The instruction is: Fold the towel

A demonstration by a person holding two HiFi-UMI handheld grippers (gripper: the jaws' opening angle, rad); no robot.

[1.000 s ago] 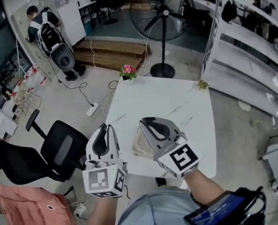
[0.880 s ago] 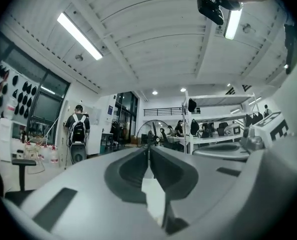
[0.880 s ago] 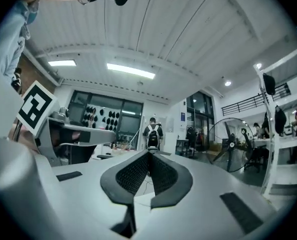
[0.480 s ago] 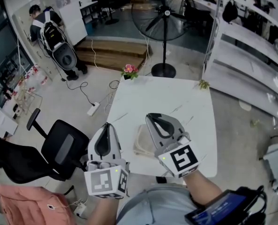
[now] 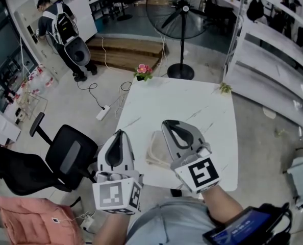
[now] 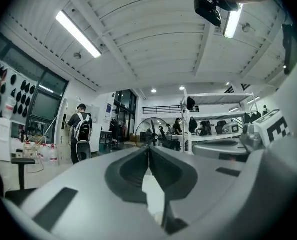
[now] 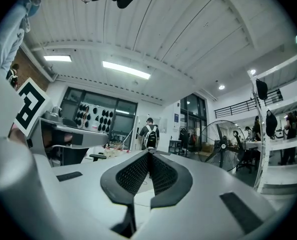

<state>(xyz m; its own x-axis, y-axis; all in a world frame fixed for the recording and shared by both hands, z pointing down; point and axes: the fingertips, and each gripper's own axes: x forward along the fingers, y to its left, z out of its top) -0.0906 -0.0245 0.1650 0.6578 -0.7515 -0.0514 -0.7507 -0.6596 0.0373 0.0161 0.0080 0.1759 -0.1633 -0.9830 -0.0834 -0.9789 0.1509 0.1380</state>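
Nearest the person, each gripper's cube carries a black-and-white square marker. The left gripper (image 5: 120, 133) sits at the left edge of the white table (image 5: 192, 111), jaws pressed together on nothing. The right gripper (image 5: 168, 123), likewise clenched and empty, hangs above the cream towel (image 5: 154, 152), which lies folded near the table's front edge between both tools. Beyond stand pink flowers (image 5: 143, 70) and a floor fan (image 5: 180, 14).
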